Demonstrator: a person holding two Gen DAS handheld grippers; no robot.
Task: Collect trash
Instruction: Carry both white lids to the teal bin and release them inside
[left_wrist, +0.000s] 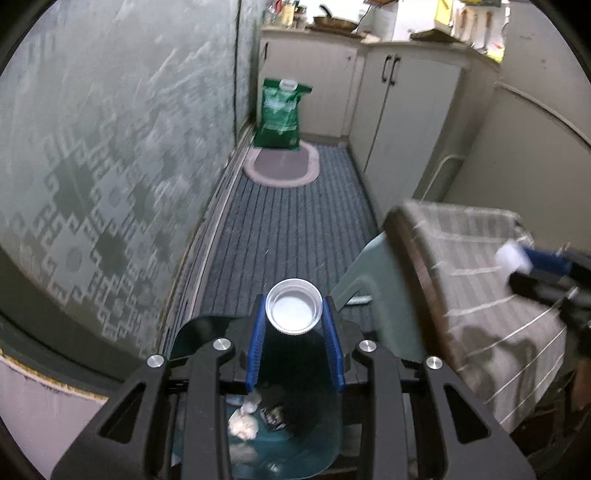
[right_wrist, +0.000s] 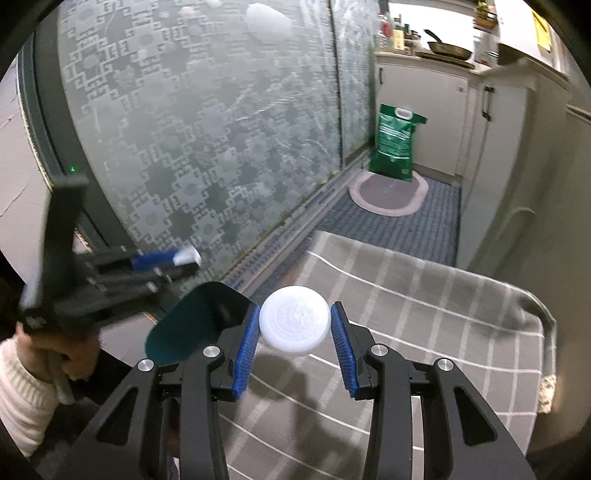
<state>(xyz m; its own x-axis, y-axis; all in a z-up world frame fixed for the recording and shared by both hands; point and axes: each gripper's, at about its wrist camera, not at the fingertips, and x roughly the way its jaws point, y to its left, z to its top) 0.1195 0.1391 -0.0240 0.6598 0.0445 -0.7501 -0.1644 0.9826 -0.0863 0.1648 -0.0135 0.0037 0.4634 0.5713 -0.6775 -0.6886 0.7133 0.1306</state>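
My left gripper (left_wrist: 294, 312) is shut on a small white plastic cup (left_wrist: 293, 310), mouth toward the camera, held over an open teal trash bin (left_wrist: 314, 443) with crumpled white tissue (left_wrist: 243, 421) inside. My right gripper (right_wrist: 294, 325) is shut on a white round lid (right_wrist: 294, 319) above a grey checked cloth (right_wrist: 424, 332). The bin's raised teal lid flap (right_wrist: 199, 321) shows left of the right fingers. The left gripper also shows blurred in the right wrist view (right_wrist: 184, 258), and the right gripper blurred in the left wrist view (left_wrist: 517, 258).
A frosted patterned glass door (left_wrist: 92, 166) runs along the left. A grey striped floor mat (left_wrist: 288, 229), an oval rug (left_wrist: 282, 166) and a green bag (left_wrist: 282, 110) lie ahead. White cabinets (left_wrist: 406, 110) stand at right. The cloth-covered surface (left_wrist: 498, 314) is at right.
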